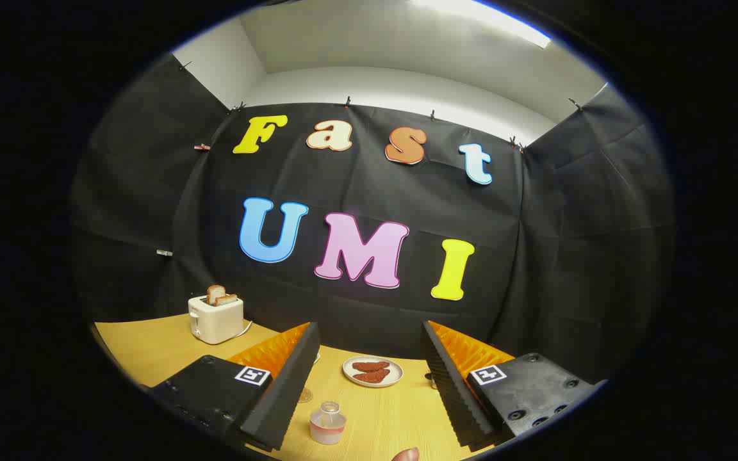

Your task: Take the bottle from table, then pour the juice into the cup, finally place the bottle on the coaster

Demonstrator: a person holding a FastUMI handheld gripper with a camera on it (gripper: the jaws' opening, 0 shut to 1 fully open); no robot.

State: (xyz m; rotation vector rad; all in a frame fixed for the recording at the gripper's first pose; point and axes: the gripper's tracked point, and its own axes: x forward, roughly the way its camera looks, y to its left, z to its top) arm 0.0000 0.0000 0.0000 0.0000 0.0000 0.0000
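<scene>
Fingers (369, 384) wide apart, holding nothing, well above the counter (151, 339). Cup (327, 422) sits between them, plate (373, 371) beyond, toaster (215, 317) off left. Cap at the bottom (405, 454) is probably the bottle, mostly cut off. Risk: descending blind could topple it or clip the cup. Coaster (305, 395) half hidden behind the left finger.

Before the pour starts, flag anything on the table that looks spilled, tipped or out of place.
Nothing stands out. The cup stands upright between the open gripper's fingers, with no spill on the table around it. The plate beyond lies flat with its food on it, and the toaster stands upright with bread in its slots.
</scene>
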